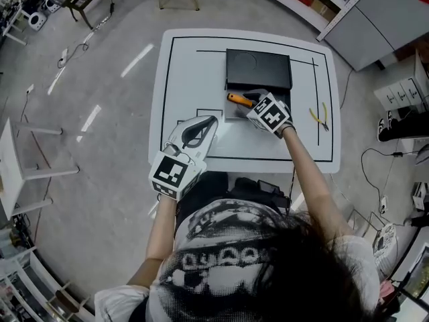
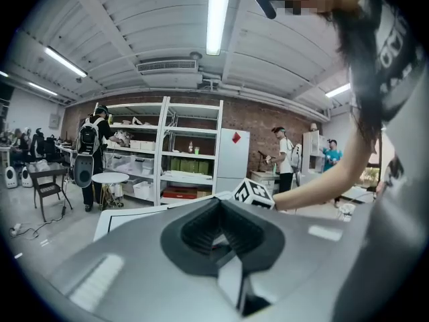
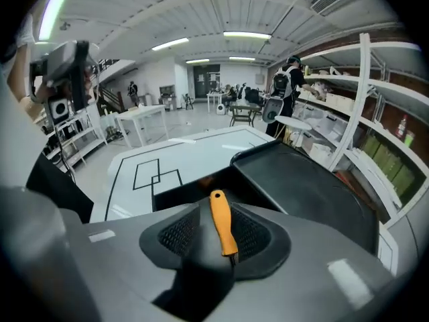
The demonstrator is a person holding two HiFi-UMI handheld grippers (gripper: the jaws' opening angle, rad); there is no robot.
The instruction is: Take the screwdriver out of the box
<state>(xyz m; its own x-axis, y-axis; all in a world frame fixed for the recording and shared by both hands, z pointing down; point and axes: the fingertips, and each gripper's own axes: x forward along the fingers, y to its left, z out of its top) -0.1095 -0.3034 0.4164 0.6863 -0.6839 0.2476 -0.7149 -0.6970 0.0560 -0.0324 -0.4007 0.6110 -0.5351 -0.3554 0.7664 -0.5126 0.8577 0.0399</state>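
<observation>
Right hand-held gripper [image 1: 253, 104]: jaws wide apart, orange screwdriver [image 3: 222, 223] handle between pads, not clamped, at open black box [image 1: 258, 69]. Left hand-held gripper [image 1: 211, 121]: jaws together, empty, over white worktop [image 1: 194, 72] with black line markings. Yellow pliers [image 1: 320, 117] right of right hand-held gripper. Grey floor [image 1: 100, 146], shelving [image 2: 167, 153] beyond.

Overhead view, low gripper views, shared table [image 1: 181, 66]
</observation>
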